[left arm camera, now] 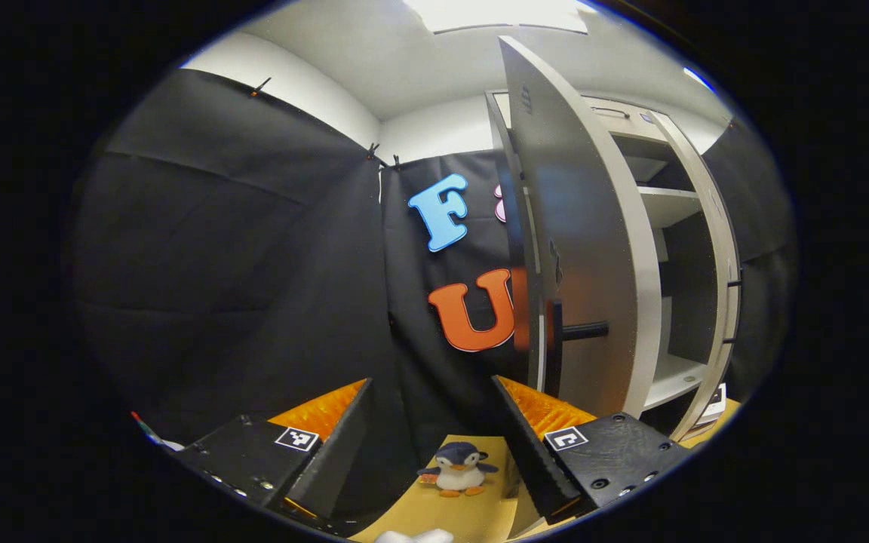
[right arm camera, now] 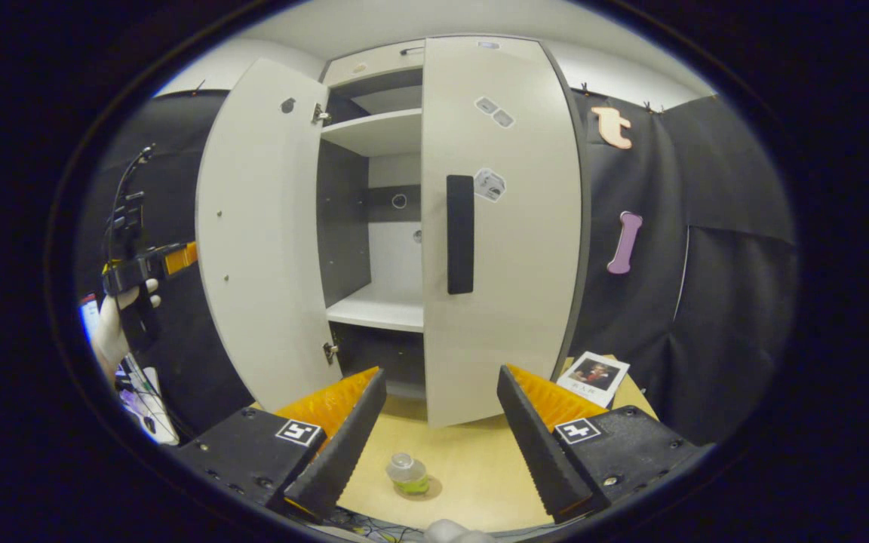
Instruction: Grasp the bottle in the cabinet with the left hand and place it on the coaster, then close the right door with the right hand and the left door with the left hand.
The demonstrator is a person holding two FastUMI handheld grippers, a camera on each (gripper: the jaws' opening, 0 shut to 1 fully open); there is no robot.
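A small clear bottle (right arm camera: 408,473) with greenish liquid stands on the yellow table (right arm camera: 472,467) in front of the cabinet, between and beyond my right gripper's (right arm camera: 434,445) open fingers; I cannot make out a coaster under it. The cabinet's right door (right arm camera: 502,226) looks shut or nearly so. The left door (right arm camera: 261,234) stands wide open. My left gripper (left arm camera: 434,445) is open and empty, facing that door's outer face (left arm camera: 578,226) and black handle (left arm camera: 584,329). In the right gripper view the left gripper (right arm camera: 178,259) is left of the open door, held by a gloved hand (right arm camera: 112,320).
A penguin plush (left arm camera: 457,467) sits on the table below the left gripper. A photo card (right arm camera: 594,375) lies at the cabinet's right foot. The cabinet shelves (right arm camera: 378,309) are bare. Cables (right arm camera: 140,385) hang at the far left. Black cloth walls surround the booth.
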